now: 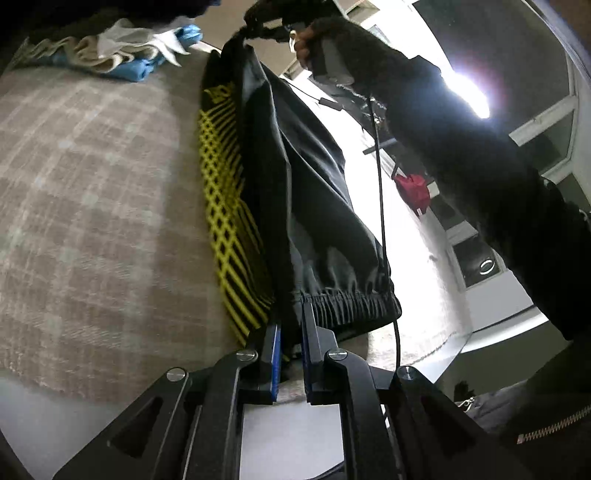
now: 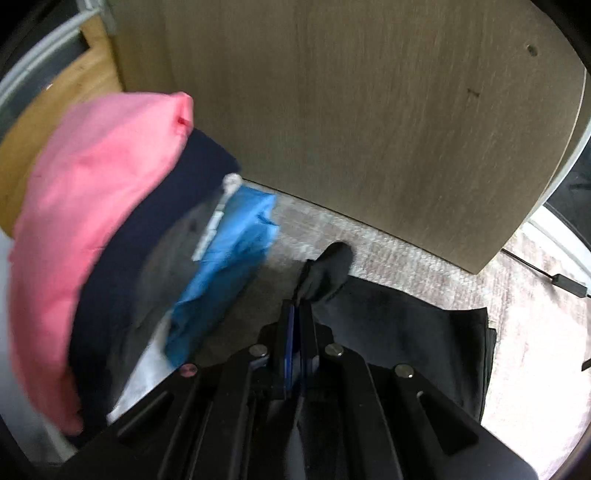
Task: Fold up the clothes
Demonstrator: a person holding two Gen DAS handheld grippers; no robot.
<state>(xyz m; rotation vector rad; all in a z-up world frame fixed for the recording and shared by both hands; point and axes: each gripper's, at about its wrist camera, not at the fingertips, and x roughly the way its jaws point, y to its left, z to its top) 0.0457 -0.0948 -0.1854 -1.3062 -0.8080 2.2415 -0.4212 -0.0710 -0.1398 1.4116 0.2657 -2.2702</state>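
Note:
A black garment with a yellow lattice print (image 1: 266,166) hangs stretched between my two grippers above the bed. My left gripper (image 1: 291,319) is shut on its gathered elastic hem (image 1: 351,302), with the cloth pinched between the blue pads (image 1: 275,354). At the top of the left wrist view, my right gripper (image 1: 266,18) pinches the far end, held by a hand (image 1: 310,44) in a dark sleeve. In the right wrist view, the right gripper (image 2: 298,304) is shut on a bunched black corner (image 2: 328,269), and the rest of the black cloth (image 2: 406,325) drapes below to the right.
A plaid beige bedcover (image 1: 92,184) lies under the garment. A heap of pink (image 2: 92,221), navy (image 2: 155,206) and blue clothes (image 2: 221,277) sits left of the right gripper, also seen as a pile (image 1: 110,48). A wooden headboard (image 2: 369,110) stands behind. A cable (image 2: 554,280) lies at the right.

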